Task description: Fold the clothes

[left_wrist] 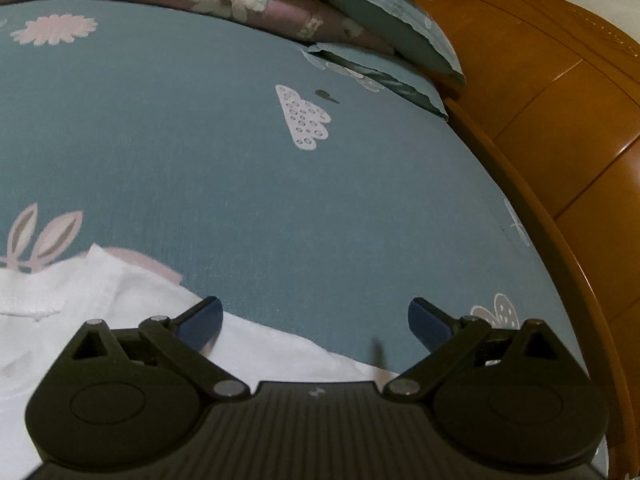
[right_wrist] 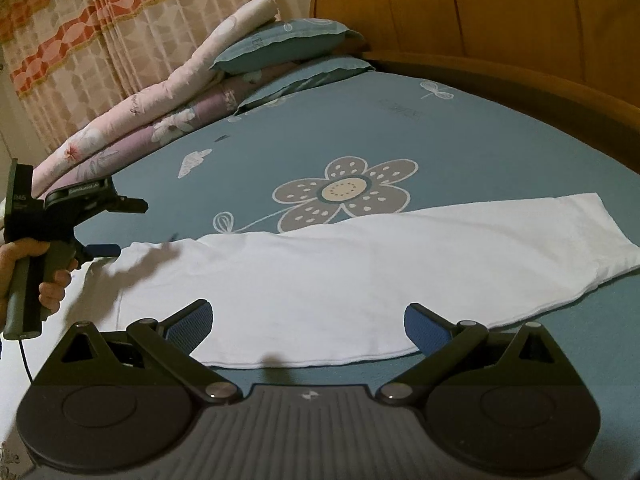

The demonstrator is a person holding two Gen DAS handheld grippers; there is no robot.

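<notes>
White garment (right_wrist: pixel 360 276) spread flat across the middle of the right wrist frame, on a teal bed sheet (right_wrist: pixel 460 136) printed with a large grey flower (right_wrist: pixel 344 194). One long end tapering toward the right edge of the frame; near hem running just ahead of the right gripper (right_wrist: pixel 308 326), at lower centre. Right gripper's blue-padded fingers (right_wrist: pixel 426 328) spread wide, nothing between them, poised over the garment's near edge.

At the left edge of the same frame, left gripper (right_wrist: pixel 110 226) held in a hand (right_wrist: pixel 48 276) on a pistol-style handle, reaching toward the garment's left end, a blue finger close to the cloth; contact impossible to tell.

In the left wrist frame, left gripper (left_wrist: pixel 315 324) at bottom centre, fingers (left_wrist: pixel 202 320) set wide apart and empty. White garment (left_wrist: pixel 100 308) filling the lower left corner, passing under the left finger and along the bottom of the frame. Open teal bed sheet (left_wrist: pixel 200 140) across the middle.

Folded floral quilts (left_wrist: pixel 240 4) stacked along the top of the frame, teal pillows (left_wrist: pixel 400 28) beside them at upper right, wooden headboard (left_wrist: pixel 560 80) down the right side. Patterned curtain (right_wrist: pixel 80 40) at upper left of the right wrist frame.
</notes>
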